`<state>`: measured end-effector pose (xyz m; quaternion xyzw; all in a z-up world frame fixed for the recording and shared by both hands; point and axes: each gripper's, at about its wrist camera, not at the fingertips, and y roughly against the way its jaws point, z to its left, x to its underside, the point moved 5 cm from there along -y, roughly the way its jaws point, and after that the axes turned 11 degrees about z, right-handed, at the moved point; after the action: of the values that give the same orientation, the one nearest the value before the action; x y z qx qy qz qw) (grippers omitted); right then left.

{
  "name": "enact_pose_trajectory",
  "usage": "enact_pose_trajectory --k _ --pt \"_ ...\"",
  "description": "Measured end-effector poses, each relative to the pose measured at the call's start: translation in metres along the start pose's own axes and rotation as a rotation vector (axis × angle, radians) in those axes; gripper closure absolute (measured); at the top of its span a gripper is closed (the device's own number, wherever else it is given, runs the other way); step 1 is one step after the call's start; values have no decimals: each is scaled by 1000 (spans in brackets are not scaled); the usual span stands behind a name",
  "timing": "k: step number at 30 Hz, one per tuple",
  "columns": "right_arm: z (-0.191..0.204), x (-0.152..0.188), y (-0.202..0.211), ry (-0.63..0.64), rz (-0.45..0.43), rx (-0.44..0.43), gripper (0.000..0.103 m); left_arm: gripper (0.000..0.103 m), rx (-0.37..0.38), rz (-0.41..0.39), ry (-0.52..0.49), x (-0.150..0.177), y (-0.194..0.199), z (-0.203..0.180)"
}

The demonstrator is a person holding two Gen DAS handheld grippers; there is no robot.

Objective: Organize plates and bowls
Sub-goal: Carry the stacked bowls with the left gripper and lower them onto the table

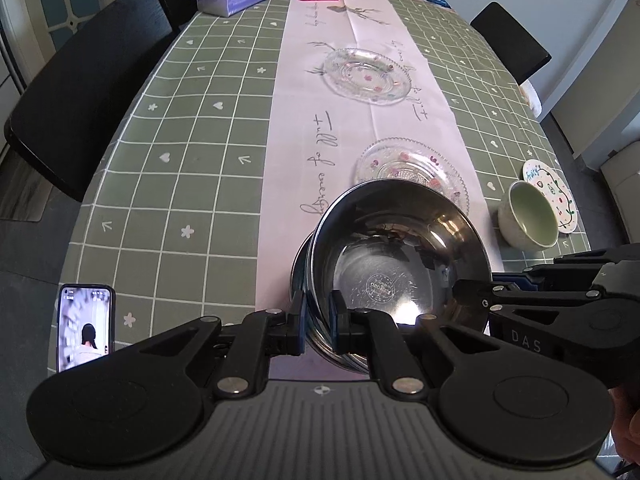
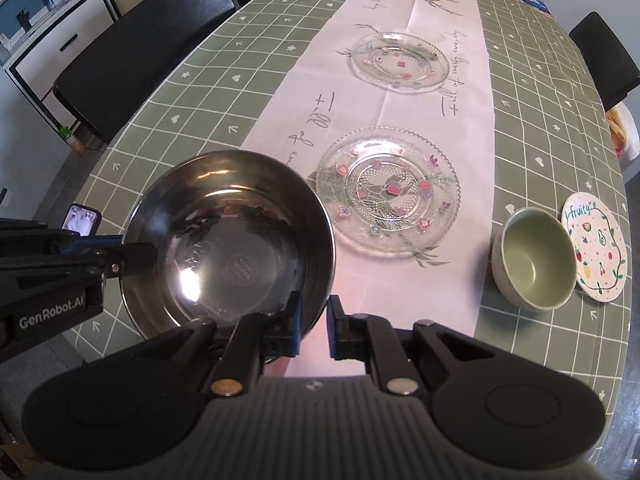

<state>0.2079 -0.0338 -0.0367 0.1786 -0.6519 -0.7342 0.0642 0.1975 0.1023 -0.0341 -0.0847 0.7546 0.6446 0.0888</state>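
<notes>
Partly hidden near glass plate (image 1: 416,172), behind steel bowl (image 1: 400,264), clamped by both claws

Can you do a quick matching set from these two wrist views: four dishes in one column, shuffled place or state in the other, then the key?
Things:
1. steel bowl
2. green bowl
3. near glass plate
4. fruit plate

Places or states:
A. flat on the pink runner, nothing touching it
B. clamped at its rim by the left gripper and the right gripper
C. at the table's right edge, lettered "Fruity"
D. empty, beside the painted plate on the checked cloth

Pairs: 1-B, 2-D, 3-A, 4-C
</notes>
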Motion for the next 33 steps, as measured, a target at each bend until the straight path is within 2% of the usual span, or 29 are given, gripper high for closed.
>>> enact_pose_trajectory --k 13,25,33 --pt "2 -3 -16 7 37 12 93 91 3 42 -1 -3 -15 6" --pt "2 -5 -23 8 36 5 93 91 10 71 24 -3 -23 9" --pt "1 -6 -22 9 33 -6 91 82 4 57 7 -5 -21 6"
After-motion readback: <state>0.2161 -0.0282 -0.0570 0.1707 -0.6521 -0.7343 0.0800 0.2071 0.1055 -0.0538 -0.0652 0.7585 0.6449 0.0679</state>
